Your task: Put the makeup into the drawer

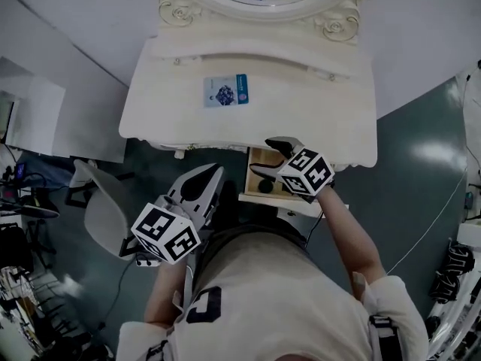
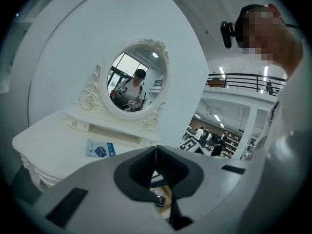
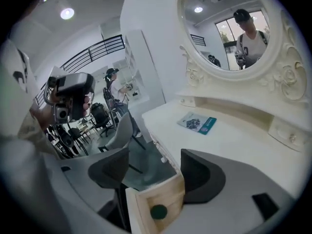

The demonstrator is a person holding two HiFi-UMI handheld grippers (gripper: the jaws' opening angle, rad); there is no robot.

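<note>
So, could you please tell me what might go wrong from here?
The packet lies on the tabletop, left of the open drawer, while the right gripper hangs open and empty over that drawer; shutting the drawer now would leave the packet out. The drawer juts toward the person, so the shut left gripper could knock it.

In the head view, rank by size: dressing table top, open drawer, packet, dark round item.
1. dressing table top, largest by far
2. open drawer, though it is nearer the camera
3. packet
4. dark round item, smallest
</note>
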